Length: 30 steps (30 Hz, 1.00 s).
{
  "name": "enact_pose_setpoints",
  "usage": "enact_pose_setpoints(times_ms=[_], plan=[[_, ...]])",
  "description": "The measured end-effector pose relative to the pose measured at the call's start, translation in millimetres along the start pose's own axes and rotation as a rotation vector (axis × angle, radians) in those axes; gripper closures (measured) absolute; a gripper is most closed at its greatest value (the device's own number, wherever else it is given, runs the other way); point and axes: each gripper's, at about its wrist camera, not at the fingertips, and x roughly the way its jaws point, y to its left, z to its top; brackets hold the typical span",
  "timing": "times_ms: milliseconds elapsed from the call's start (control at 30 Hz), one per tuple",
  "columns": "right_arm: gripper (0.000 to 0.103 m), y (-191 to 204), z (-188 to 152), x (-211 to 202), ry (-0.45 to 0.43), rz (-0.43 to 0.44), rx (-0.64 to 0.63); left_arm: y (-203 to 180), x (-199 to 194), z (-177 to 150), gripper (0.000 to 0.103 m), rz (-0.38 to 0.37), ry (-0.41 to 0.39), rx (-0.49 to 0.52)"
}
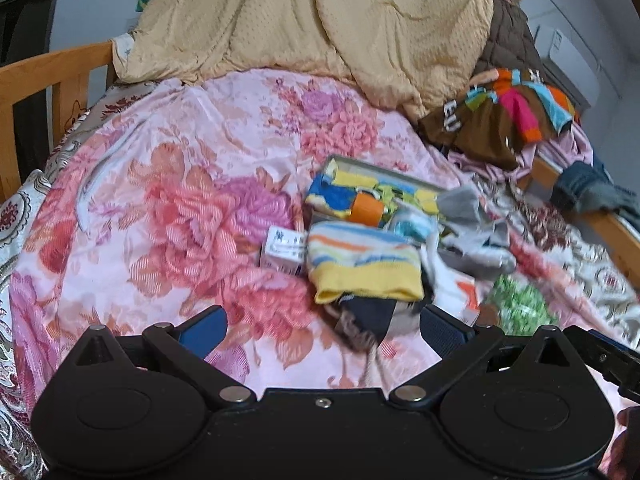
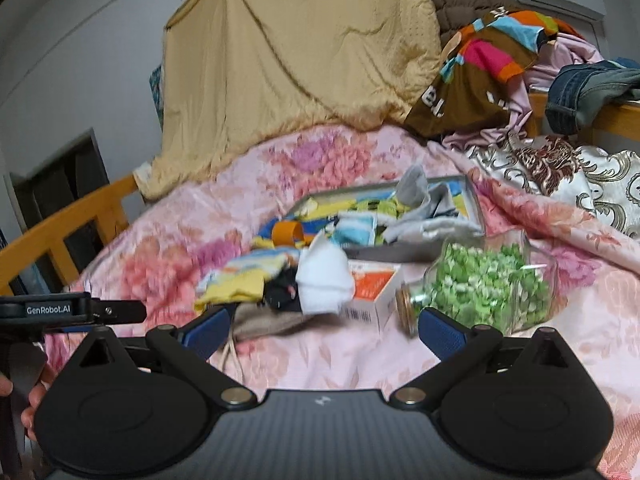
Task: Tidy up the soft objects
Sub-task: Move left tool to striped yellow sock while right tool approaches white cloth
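Observation:
A shallow grey box (image 1: 352, 164) (image 2: 472, 196) lies on the pink floral bedspread, holding colourful socks and grey socks (image 1: 472, 216) (image 2: 424, 200). In front of it lie a striped yellow-cuffed sock (image 1: 360, 264) (image 2: 248, 276), a dark sock (image 1: 368, 320) (image 2: 280, 292) and a white sock (image 2: 324, 276). My left gripper (image 1: 320, 332) is open and empty just in front of the dark sock. My right gripper (image 2: 320, 332) is open and empty in front of the pile. The left gripper shows at the left edge of the right wrist view (image 2: 72, 312).
A glass jar of green bits (image 2: 488, 284) (image 1: 516, 304) lies on its side to the right. Small cartons (image 1: 280, 248) (image 2: 372, 292) lie by the socks. A tan quilt (image 1: 300, 20), piled clothes (image 1: 500, 116) and jeans (image 2: 588, 92) stand behind. A wooden bed rail (image 1: 44, 80) runs on the left.

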Motion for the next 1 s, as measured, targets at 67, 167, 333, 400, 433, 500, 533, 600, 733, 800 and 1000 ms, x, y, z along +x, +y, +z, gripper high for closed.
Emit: enact_pose_setpoints(times_ms=[67,167,333,400,433,500,533,600,733,800,1000], plan=[[0.0,4,-3,6,0.015,-0.007,-0.023,2,4,-5,0.001,-0.005,0.011,0.02],[0.0,6,-7,14,0.044,-0.016,-0.038,6,9,-12,0.001,-0.018,0.022,0.022],[0.0,8,-12,26,0.08,-0.029,-0.062,6,18,-18,0.001,-0.031,0.028,0.026],[0.0,8,-12,30,0.086,-0.029,-0.066,6,21,-19,0.001,-0.031,0.025,0.038],[0.0,8,-12,32,0.09,-0.029,-0.067,6,23,-19,0.001,-0.031,0.024,0.042],[0.0,9,-12,37,0.099,-0.026,-0.068,6,26,-20,0.001,-0.033,0.022,0.047],[0.0,9,-12,38,0.103,-0.024,-0.07,6,28,-20,0.001,-0.032,0.021,0.047],[0.0,9,-13,43,0.11,-0.023,-0.074,8,31,-21,0.001,-0.033,0.022,0.044],[0.0,9,-13,50,0.12,-0.021,-0.073,15,40,-24,0.001,-0.033,0.041,-0.031],[0.0,9,-13,53,0.123,-0.022,-0.072,17,43,-25,0.001,-0.037,0.045,-0.056],[0.0,8,-13,60,0.117,-0.033,-0.075,13,49,-23,0.001,-0.045,0.002,-0.04]])
